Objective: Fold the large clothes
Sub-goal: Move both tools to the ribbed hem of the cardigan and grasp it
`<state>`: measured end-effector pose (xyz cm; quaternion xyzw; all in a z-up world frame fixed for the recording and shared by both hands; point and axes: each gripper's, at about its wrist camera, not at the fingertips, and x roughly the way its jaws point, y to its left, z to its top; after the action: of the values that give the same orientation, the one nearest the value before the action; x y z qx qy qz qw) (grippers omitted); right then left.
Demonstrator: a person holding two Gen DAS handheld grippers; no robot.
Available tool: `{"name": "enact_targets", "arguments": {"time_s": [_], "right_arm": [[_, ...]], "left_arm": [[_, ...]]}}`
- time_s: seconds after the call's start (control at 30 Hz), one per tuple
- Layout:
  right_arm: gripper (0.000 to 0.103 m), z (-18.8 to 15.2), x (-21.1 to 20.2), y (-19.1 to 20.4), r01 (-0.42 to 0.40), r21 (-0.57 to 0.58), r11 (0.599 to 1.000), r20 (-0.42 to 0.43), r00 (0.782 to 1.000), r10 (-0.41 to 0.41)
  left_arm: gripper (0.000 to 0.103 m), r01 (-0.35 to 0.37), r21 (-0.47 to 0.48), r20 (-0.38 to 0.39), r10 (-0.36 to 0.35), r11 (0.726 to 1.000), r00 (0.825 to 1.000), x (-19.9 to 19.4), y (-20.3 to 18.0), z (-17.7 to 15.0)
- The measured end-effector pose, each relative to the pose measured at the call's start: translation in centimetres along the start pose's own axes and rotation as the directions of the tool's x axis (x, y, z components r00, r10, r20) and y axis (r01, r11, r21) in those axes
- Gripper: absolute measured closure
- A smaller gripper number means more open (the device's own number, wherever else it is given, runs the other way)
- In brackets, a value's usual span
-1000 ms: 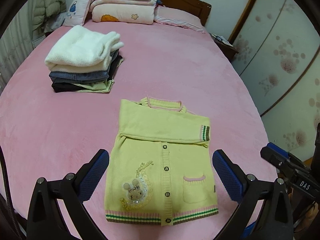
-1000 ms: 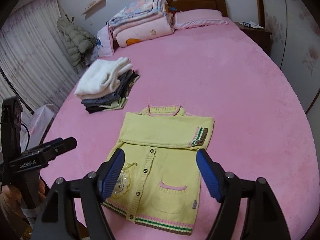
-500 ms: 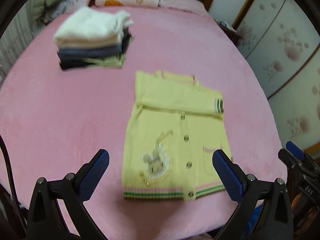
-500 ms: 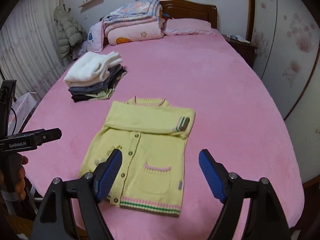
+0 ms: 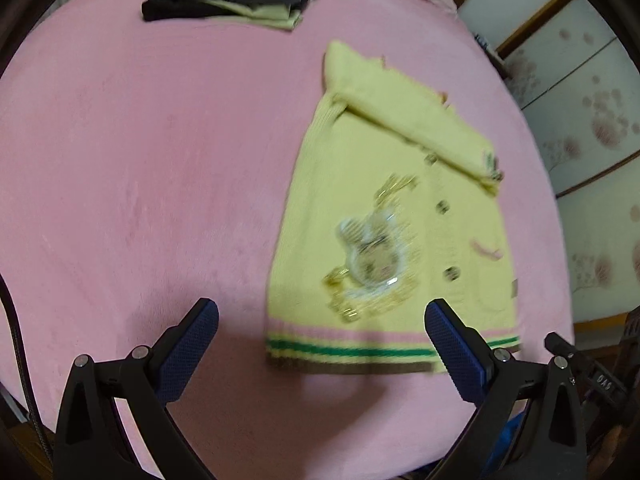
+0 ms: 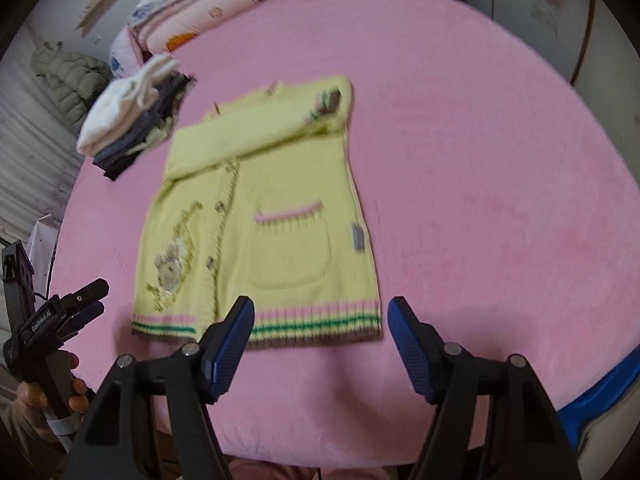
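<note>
Two grippers, left [image 5: 322, 344] and right [image 6: 320, 338], both released and empty, right just narrowing: pinch cardigan [image 6: 264, 216] hem [image 6: 280, 326] corners evenly.

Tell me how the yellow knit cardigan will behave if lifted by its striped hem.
The cardigan is probably floppy: soft knit lying flat on the pink bed cover. Its folded-over sleeve would likely slide off. It looks light, being small and thin.

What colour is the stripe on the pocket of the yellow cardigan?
Pink. The pocket on the cardigan shows best in the right wrist view.
</note>
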<state>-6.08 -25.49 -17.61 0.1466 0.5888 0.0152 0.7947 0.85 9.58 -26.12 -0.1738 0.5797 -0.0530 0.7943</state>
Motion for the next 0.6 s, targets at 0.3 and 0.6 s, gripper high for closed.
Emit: {"name": "enact_targets", "arguments": {"time_s": [0.3, 0.6], "right_arm": [[0.053, -1.6, 3.8, -2.0, -0.022, 0.022, 1.0, -0.045, 0.999, 0.023], [0.054, -1.6, 5.8, -3.3, -0.09, 0.077, 0.993, -0.045, 0.995, 0.094]], "left_arm": [[0.001, 0.001, 0.021, -0.059, 0.0, 1.0, 0.998, 3.7, 1.3, -1.5], [0.001, 0.076, -0.049, -0.02, -0.077, 0.996, 0.997, 4.8, 2.9, -1.4]]}}
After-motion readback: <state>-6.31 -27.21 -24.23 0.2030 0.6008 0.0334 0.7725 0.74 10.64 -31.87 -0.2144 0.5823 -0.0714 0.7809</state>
